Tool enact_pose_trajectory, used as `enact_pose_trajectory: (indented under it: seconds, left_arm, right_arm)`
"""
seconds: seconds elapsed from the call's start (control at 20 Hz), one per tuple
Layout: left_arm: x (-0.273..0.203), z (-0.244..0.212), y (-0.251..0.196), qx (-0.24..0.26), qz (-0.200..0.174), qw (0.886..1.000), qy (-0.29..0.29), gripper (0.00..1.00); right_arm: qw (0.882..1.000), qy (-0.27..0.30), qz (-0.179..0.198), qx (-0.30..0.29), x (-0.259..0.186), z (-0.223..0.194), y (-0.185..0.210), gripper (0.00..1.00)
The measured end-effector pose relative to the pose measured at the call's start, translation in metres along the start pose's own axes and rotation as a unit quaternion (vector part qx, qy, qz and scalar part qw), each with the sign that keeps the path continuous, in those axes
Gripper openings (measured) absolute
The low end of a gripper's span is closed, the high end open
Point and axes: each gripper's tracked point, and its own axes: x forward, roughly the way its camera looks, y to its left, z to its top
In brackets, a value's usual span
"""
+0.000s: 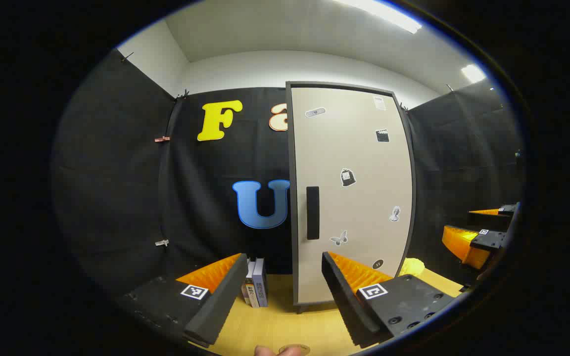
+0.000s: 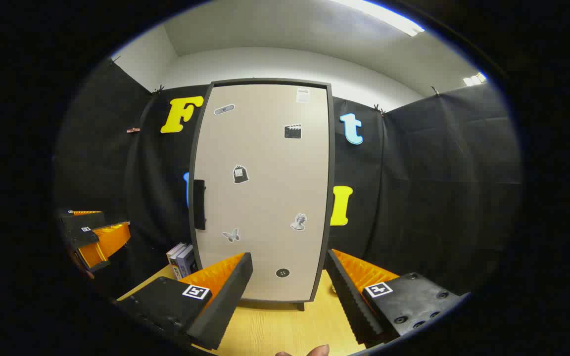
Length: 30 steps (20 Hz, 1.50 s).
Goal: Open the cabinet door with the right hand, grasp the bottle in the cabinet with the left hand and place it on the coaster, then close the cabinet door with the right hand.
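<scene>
Left gripper view: the left gripper (image 1: 285, 301) is held spread wide above the worktop (image 1: 270, 326), facing the closed cabinet door (image 1: 352, 198); books (image 1: 257, 289) are seen beside it. Right gripper view: the right gripper (image 2: 290, 296) is likewise spread, empty, before the door handle (image 2: 199, 204).

Beige cabinet door (image 2: 265, 188) shut; dark handle (image 2: 199, 204) left edge.

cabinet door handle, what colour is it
Black, a vertical bar on the beige cabinet door; the handle shows best in the left gripper view.
</scene>
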Motion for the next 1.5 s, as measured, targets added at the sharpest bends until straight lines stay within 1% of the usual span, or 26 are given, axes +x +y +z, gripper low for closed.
enact_pose_trajectory:
  seconds: [0.05, 0.1, 0.4, 0.55, 0.75, 0.9, 1.0, 1.25, 1.5]
  left_arm:
    - [-0.001, -0.002, 0.0, -0.001, -0.001, 1.0, 0.001, 0.95]
    - [-0.001, -0.001, 0.001, -0.002, -0.001, 1.0, 0.001, 0.94]
    - [-0.005, 0.002, 0.006, -0.006, -0.004, 1.0, -0.005, 0.95]
    - [-0.007, 0.003, 0.011, -0.005, 0.0, 1.0, -0.006, 0.95]
    - [-0.008, 0.002, 0.016, -0.005, 0.001, 1.0, -0.008, 0.95]
    - [-0.008, 0.002, 0.018, -0.008, 0.002, 1.0, -0.006, 0.95]
    - [-0.008, 0.003, 0.023, -0.005, 0.003, 1.0, -0.008, 0.95]
    - [-0.007, -0.004, 0.035, -0.003, 0.009, 1.0, -0.002, 0.95]
    - [-0.002, -0.012, 0.052, -0.006, 0.018, 1.0, 0.004, 0.95]
  right_arm:
    - [1.0, 0.0, 0.0, 0.001, -0.001, -0.001, 0.001, 0.98]
    - [1.0, 0.0, -0.001, 0.001, -0.001, -0.001, 0.002, 0.97]
    - [1.0, 0.003, 0.0, -0.002, -0.005, -0.004, 0.008, 0.98]
    - [1.0, 0.004, -0.002, -0.007, -0.007, -0.005, 0.01, 0.98]
    - [1.0, 0.003, 0.001, 0.006, -0.006, -0.005, 0.015, 0.97]
    - [1.0, 0.008, 0.002, 0.004, -0.005, -0.007, 0.017, 0.98]
    - [1.0, 0.003, 0.005, 0.007, -0.003, -0.001, 0.023, 0.98]
    - [0.999, 0.0, 0.022, 0.036, 0.013, 0.008, 0.047, 0.97]
    - [0.997, -0.014, 0.056, 0.048, 0.045, 0.024, 0.096, 0.97]
